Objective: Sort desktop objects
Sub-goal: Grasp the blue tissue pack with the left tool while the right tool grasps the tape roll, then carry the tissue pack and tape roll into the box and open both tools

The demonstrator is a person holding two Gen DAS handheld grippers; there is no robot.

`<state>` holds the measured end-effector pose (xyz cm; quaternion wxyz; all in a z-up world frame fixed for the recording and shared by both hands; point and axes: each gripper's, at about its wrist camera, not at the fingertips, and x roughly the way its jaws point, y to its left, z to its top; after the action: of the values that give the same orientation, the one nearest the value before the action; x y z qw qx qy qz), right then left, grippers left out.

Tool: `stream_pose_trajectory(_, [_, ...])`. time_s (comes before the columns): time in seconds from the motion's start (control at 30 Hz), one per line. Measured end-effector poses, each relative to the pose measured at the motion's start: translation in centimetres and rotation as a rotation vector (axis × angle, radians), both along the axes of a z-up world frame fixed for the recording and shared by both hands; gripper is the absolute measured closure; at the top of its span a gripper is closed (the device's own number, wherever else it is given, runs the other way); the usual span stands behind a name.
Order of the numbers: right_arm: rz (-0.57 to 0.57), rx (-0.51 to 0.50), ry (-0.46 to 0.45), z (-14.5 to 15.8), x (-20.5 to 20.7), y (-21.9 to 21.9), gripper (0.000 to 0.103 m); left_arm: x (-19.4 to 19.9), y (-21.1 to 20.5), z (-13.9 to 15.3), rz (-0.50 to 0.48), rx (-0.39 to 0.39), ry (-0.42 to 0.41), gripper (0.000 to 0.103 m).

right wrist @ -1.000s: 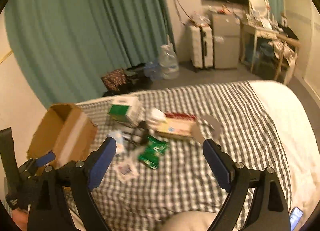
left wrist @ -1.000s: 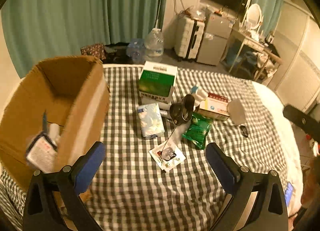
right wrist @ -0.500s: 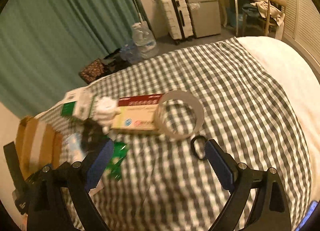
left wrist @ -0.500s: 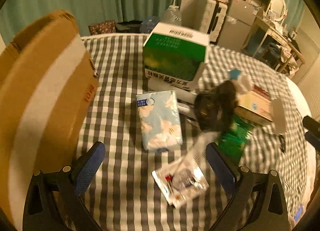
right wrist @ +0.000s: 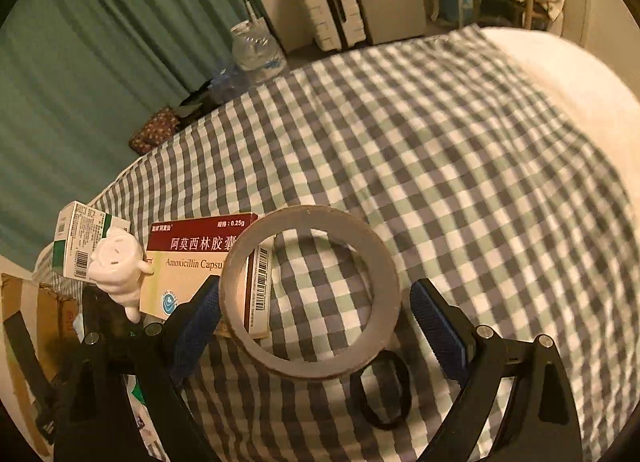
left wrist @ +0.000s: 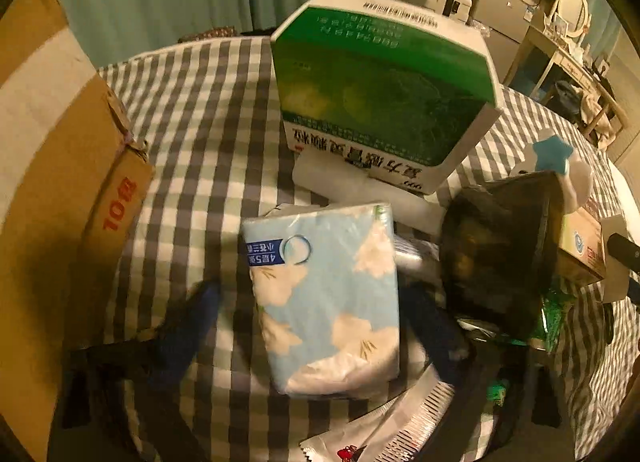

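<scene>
The left claw straddles a soft, plastic-wrapped tissue pack, pale blue with white flowers, its blurred blue pads standing clear on either side; the jaws have just been closing around the pack but do not yet press it. Directly ahead of the claw stands a glossy green-and-white carton; to its left rises the stiff wall of a cardboard box, and to its right sits a dark crumpled object, leaving little room on either flank. A crinkled foil sachet lies just beneath the claw.

The right claw hangs open over a flat grey tape ring, which lies between the ribbed pads, close to the left one. Left of it is a red-and-cream medicine box; ahead, the checked cloth lies bare. A black loop lies near the right finger.

A second ago both claws were higher and the objects lay far ahead.
</scene>
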<state>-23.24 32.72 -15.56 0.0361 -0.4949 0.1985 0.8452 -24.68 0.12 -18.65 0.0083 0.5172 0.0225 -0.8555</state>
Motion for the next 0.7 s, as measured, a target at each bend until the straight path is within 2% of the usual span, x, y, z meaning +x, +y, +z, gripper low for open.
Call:
stream_pose_trajectory(0.03, [0.005, -0.009, 0.001, -0.1, 0.1, 0.0, 0.016, 0.2, 0.1, 0.3, -0.010, 0.011, 0.001, 0.033])
stream_pose_trajectory(0.07, [0.010, -0.022, 0.010, -0.1, 0.2, 0.0, 0.019, 0.4, 0.3, 0.6, -0.023, 0.018, 0.000, 0.048])
stream_pose_trajectory(0.23, [0.005, 0.088, 0.090, 2.4, 2.0, -1.1, 0.020, 1.5, 0.4, 1.5, -0.051, 0.022, -0.018, 0.049])
stream_pose_trajectory(0.4, [0.038, 0.175, 0.152, 5.6, 4.6, -3.4, 0.019, 3.5, 0.1, 3.7, -0.057, 0.017, 0.009, 0.049])
stream_pose_trajectory(0.53, [0.073, 0.195, 0.203, 8.7, 6.6, -5.2, 0.019, 5.7, -0.4, 6.8, -0.058, 0.011, 0.061, 0.049])
stream_pose_trajectory(0.7, [0.107, 0.193, 0.290, 13.2, 8.1, -7.3, 0.019, 8.1, -0.9, 12.0, -0.060, 0.022, 0.150, 0.048])
